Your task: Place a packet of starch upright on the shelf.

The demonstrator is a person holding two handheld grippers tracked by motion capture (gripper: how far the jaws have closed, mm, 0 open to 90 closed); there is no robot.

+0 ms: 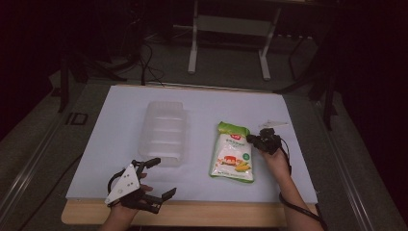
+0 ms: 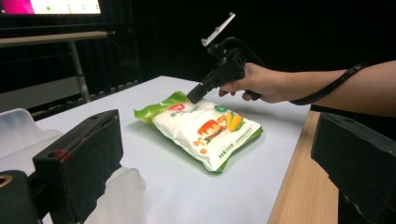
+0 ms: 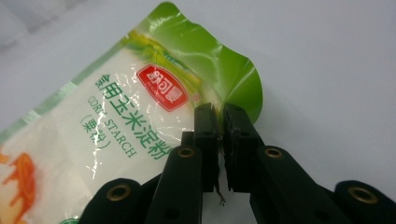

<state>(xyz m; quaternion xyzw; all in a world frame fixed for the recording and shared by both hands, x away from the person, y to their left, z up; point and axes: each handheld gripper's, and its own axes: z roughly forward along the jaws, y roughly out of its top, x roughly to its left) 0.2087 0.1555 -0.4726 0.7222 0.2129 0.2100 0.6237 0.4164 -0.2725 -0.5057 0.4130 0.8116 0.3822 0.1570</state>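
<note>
At the near edge of the worktop [image 1: 144, 103], the left tongs [image 1: 160, 178] rested in the person's left hand [image 1: 130, 199] with the jaws spread wide and holding nothing. Just beyond them lay a clear plastic container [image 1: 163, 132], ribbed and set lengthwise. To its right, well apart from it, the corn starch bag [image 1: 232, 155] lay flat on the white surface, its green top seal pointing away from the person. The right tongs [image 3: 218, 135] were closed on the right-hand edge of that bag near the green seal, the jaws pinching only a thin margin of film. Judged from this grip, the narrow bite presented the main risk: if lifted, the bag's weight could have pulled the film out of the jaws or torn it at the seal. A swinging bag could also have struck the container. Beyond the worktop stood a white table frame [image 1: 228, 33] on the dark floor.
</note>
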